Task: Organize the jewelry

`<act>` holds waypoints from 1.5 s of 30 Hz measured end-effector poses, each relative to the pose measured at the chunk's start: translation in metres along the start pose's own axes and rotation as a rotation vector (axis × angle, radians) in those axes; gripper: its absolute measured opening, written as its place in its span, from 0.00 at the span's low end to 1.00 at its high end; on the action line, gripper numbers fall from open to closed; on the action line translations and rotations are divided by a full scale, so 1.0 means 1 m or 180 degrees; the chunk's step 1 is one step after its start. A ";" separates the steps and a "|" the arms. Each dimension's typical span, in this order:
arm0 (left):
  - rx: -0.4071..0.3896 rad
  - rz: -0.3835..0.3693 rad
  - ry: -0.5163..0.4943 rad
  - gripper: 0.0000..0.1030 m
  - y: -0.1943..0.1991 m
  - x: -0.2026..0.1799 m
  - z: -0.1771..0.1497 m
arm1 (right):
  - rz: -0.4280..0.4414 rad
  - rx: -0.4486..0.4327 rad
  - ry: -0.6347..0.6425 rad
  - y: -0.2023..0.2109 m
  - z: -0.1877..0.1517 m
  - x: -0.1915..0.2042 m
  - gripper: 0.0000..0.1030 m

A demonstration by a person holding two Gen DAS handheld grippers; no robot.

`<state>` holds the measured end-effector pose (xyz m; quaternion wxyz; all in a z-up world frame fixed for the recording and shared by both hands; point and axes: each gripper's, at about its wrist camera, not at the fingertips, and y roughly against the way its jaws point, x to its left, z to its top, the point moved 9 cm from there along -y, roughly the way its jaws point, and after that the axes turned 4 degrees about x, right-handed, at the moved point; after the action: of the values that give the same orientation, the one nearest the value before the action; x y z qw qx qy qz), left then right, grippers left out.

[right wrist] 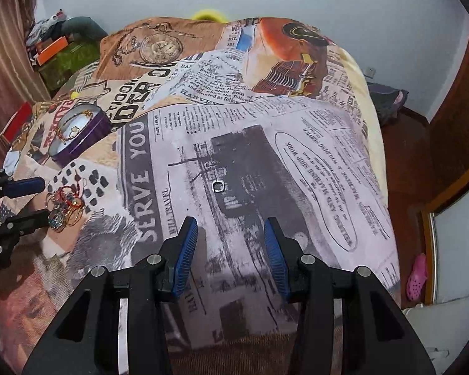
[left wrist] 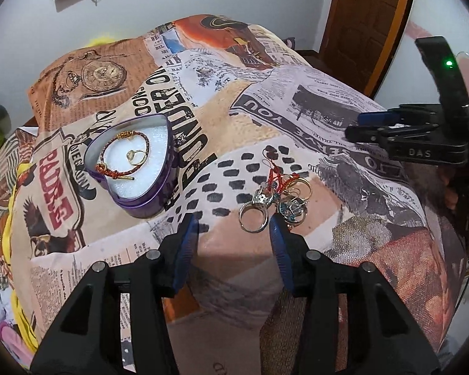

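Note:
A purple heart-shaped tin (left wrist: pixel 147 201) sits on the printed cloth, lined with white foam. In it lie a red and gold bracelet (left wrist: pixel 108 164) and a gold ring (left wrist: pixel 136 156). A pile of rings and red-corded charms (left wrist: pixel 276 195) lies to the tin's right, just beyond my left gripper (left wrist: pixel 233 223). That gripper is open and holds nothing; its right fingertip is beside a silver ring (left wrist: pixel 253 217). My right gripper (right wrist: pixel 231 225) is open and bare, hovering short of a single small ring (right wrist: pixel 218 185) on the cloth. From the right wrist, the tin (right wrist: pixel 87 139) and the pile (right wrist: pixel 65 206) show at far left.
The newspaper-print cloth (right wrist: pixel 265 143) covers a humped, soft surface that falls away at its edges. A wooden door (left wrist: pixel 365 15) stands behind. A pink slipper (right wrist: pixel 417 276) lies on the floor to the right. Boxes and clothes (right wrist: pixel 51 47) crowd the far left.

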<state>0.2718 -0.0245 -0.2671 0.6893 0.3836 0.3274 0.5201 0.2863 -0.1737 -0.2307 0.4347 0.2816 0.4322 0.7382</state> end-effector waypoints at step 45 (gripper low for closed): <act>-0.0068 -0.0187 -0.0019 0.19 0.004 -0.012 0.007 | 0.0364 -0.0290 0.0141 0.030 0.016 0.044 0.09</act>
<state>0.2730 -0.0370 -0.2597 0.7093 0.3679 0.3309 0.5020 0.2670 -0.1359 -0.1947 0.3945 0.2693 0.3909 0.7868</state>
